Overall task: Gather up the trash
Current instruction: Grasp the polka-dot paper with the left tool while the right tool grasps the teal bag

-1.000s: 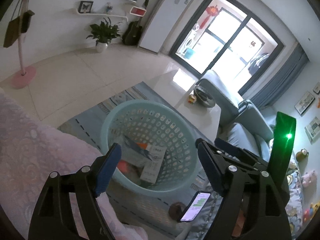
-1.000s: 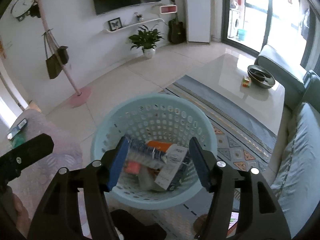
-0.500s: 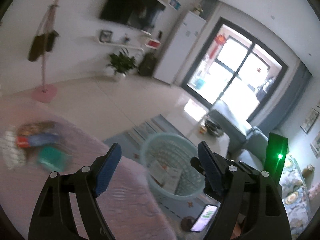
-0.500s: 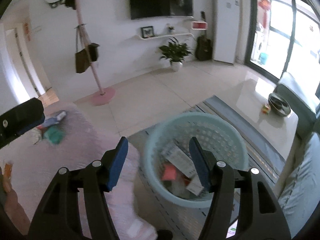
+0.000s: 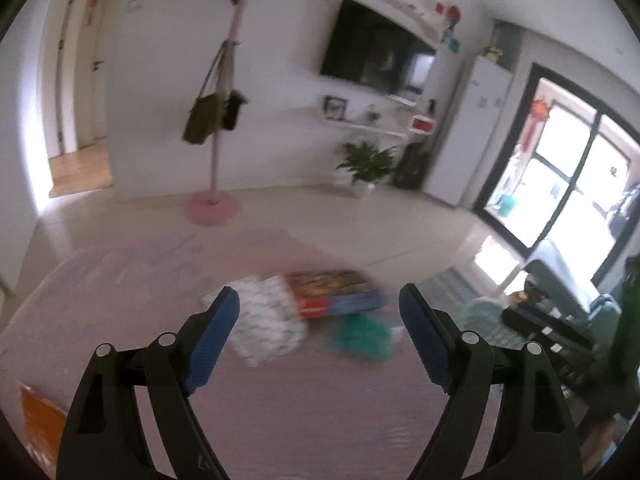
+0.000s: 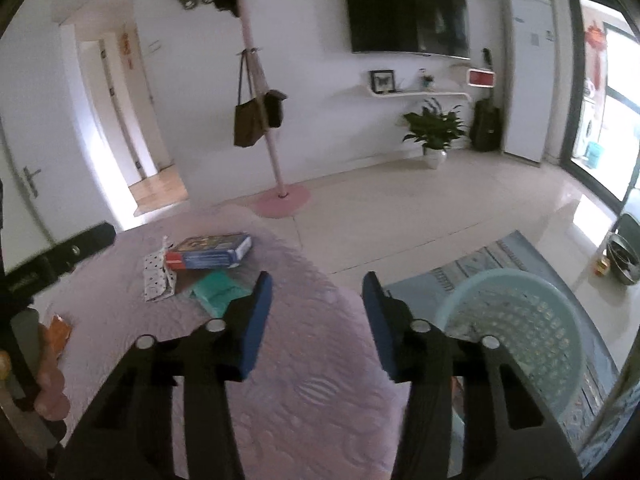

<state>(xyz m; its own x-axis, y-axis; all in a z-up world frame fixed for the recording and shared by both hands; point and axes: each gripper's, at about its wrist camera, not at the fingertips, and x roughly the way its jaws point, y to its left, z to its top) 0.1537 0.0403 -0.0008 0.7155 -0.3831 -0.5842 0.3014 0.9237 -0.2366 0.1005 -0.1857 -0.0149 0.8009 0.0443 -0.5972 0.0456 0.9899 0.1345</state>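
Trash lies on a pink quilted bedspread (image 6: 320, 380): a colourful flat box (image 6: 208, 252), a white dotted wrapper (image 6: 158, 280), a teal packet (image 6: 218, 290) and an orange packet (image 6: 58, 332). My right gripper (image 6: 317, 284) hovers over the bedspread to the right of the pile, its jaws closing with nothing between them. In the blurred left wrist view, my left gripper (image 5: 318, 304) is wide open and still opening slightly. It hangs just short of the box (image 5: 332, 292), the wrapper (image 5: 264, 328) and the teal packet (image 5: 362, 332), and holds nothing.
A pale blue perforated basket (image 6: 516, 320) stands on a patterned rug at the right, beside the bed. A person's hand (image 6: 48, 384) shows at the left edge. A pink coat stand (image 6: 280, 196) with bags, a potted plant (image 6: 434, 128) and tiled floor lie beyond.
Both grippers have swung left, away from the basket and over the bedspread. The pile of trash has come into view. The right jaws have narrowed.
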